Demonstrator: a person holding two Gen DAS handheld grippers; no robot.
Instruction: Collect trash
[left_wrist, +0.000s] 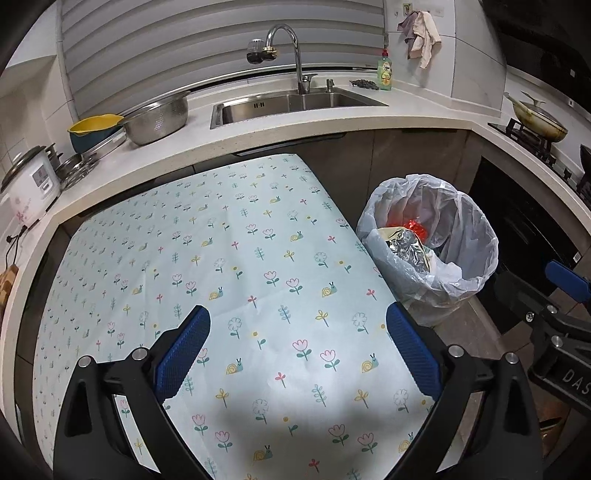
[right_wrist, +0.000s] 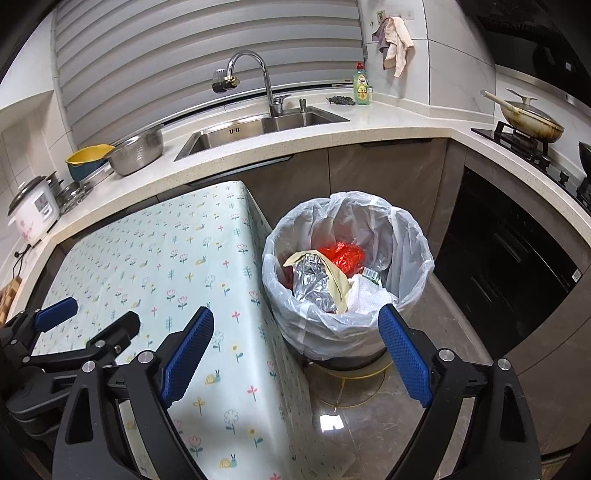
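Left to right: the left gripper hangs over the floral-patterned table with its blue pads spread wide and nothing between them. Beside the table's right edge stands the trash bin, lined with a clear bag – inside it lie a foil-lined wrapper, a red plastic scrap and white paper. The right gripper is likewise wide apart and empty, its near finger above the table's edge, its far finger at the bin's near rim.

One bin; one table; two bowls; one pan.
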